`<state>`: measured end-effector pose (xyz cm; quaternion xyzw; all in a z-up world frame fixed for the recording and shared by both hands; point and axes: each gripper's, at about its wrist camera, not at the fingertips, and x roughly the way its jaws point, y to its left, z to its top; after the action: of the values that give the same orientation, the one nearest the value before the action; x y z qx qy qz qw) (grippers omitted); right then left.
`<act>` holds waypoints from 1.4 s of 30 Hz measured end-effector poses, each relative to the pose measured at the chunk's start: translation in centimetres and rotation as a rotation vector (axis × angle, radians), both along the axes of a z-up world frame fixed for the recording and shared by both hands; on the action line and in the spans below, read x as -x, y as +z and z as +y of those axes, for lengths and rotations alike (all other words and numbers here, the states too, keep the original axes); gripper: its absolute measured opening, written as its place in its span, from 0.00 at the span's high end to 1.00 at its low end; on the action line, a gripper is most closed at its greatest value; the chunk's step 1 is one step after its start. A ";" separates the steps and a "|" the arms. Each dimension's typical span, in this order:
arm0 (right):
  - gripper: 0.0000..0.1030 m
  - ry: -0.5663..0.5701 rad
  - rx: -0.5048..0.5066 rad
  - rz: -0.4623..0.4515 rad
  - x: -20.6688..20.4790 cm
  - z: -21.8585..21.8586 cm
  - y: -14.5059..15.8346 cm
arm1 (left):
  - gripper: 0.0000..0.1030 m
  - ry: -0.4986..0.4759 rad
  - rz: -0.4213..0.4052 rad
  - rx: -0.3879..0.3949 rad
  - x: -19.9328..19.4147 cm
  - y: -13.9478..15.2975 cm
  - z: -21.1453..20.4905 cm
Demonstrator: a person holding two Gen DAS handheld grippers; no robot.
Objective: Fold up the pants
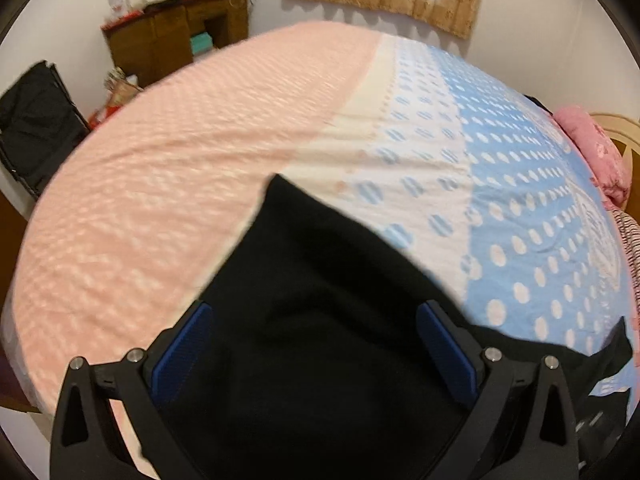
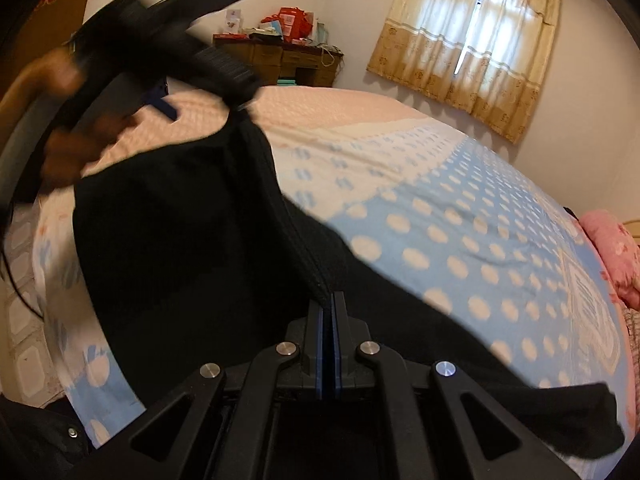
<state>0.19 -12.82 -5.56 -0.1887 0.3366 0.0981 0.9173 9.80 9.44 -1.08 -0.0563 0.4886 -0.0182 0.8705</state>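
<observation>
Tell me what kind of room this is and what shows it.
Most likely a home bedroom. A wide bed with a pink and blue dotted sheet fills the view, a pink pillow lies at its far end, and a curtained window and a cluttered wooden cabinet stand against the wall.

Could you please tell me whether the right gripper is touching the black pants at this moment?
Touching. The right wrist view shows the right gripper with its blue pads pressed together on a ridge of the black pants, no gap visible.
</observation>
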 end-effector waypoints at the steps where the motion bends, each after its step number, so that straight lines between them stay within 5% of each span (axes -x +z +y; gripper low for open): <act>1: 0.97 0.000 0.004 -0.001 0.3 0.2 -0.4 | 0.00 -0.007 0.010 0.006 -0.3 -0.1 -0.3; 8: 0.97 -0.011 -0.011 -0.045 1.0 0.0 -0.7 | 0.00 0.010 0.146 -0.018 -2.7 -3.1 -2.5; 12: 0.97 -0.025 -0.052 -0.044 1.2 -0.3 -0.7 | 0.04 0.036 0.139 -0.022 -2.2 -3.6 -2.1; 16: 0.97 -0.038 -0.062 -0.050 1.0 -0.4 -0.3 | 0.32 0.072 0.118 -0.021 -2.2 -4.2 -1.6; 20: 0.97 -0.051 -0.077 -0.078 1.3 -0.7 1.6 | 0.74 0.093 0.061 0.043 -1.4 -3.5 0.0; 23: 0.97 -0.038 -0.075 -0.112 2.5 -0.2 3.3 | 0.84 0.091 0.017 0.148 -0.2 -2.6 1.7; 26: 0.97 -0.012 -0.056 -0.144 4.1 0.6 4.3 | 0.86 0.071 -0.056 0.205 2.0 -1.0 2.8; 32: 0.97 0.023 0.020 -0.105 7.0 2.2 1.7 | 0.86 0.032 -0.201 0.128 8.3 1.2 4.1; 42: 0.97 0.046 0.046 0.004 8.2 2.9 -2.7 | 0.85 0.102 -0.166 0.041 12.3 -4.0 6.2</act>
<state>-8.02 -9.93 -8.29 -0.2174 0.3361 0.1119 0.9095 -2.55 15.67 -5.06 -0.0972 0.4108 0.0117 0.9064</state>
